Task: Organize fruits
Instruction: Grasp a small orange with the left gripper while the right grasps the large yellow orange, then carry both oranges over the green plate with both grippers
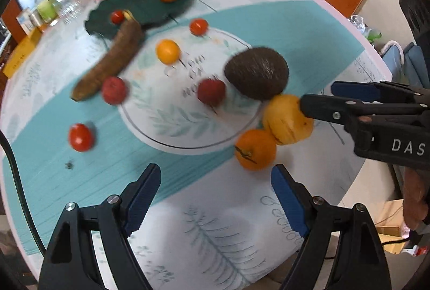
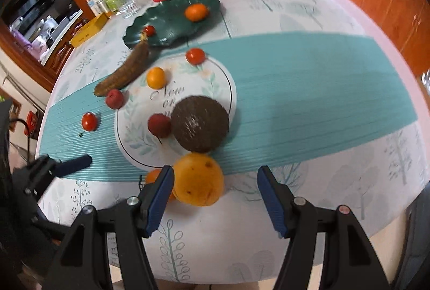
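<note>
The right claw (image 2: 215, 193) is seen released, nothing gripped, pointed steeply down at the desk (image 2: 336, 182). A big yellow fruit (image 2: 199, 179) lies just ahead of it, partly between the fingertips and hard against the left-hand finger (image 2: 158, 198), with a clear gap to the other finger. The fruit is round, so no long axis has to be matched. Touching it on the far side is a brown coconut (image 2: 200, 123); tucked behind the left-hand finger is an orange (image 2: 153, 177).

The left claw (image 1: 215, 193) is likewise released and empty, with bare cloth between its fingers. The orange (image 1: 255, 148) lies just beyond its right-hand fingertip, and the yellow fruit (image 1: 287, 120) a little farther off, toward the right claw (image 1: 317, 99).

The right hand is judged the nearer to the yellow fruit; a small shift toward the left-hand finger's side would be needed to centre it before closing.

Farther out are found two red fruits, three tomatoes and a small yellow fruit (image 2: 156, 78), scattered loose. Beyond them a brown yam (image 2: 123, 74) lies slantwise, its far end on a green dish (image 2: 172, 21), where an orange (image 2: 196, 12) and a tomato (image 2: 149, 30) are already kept.
</note>
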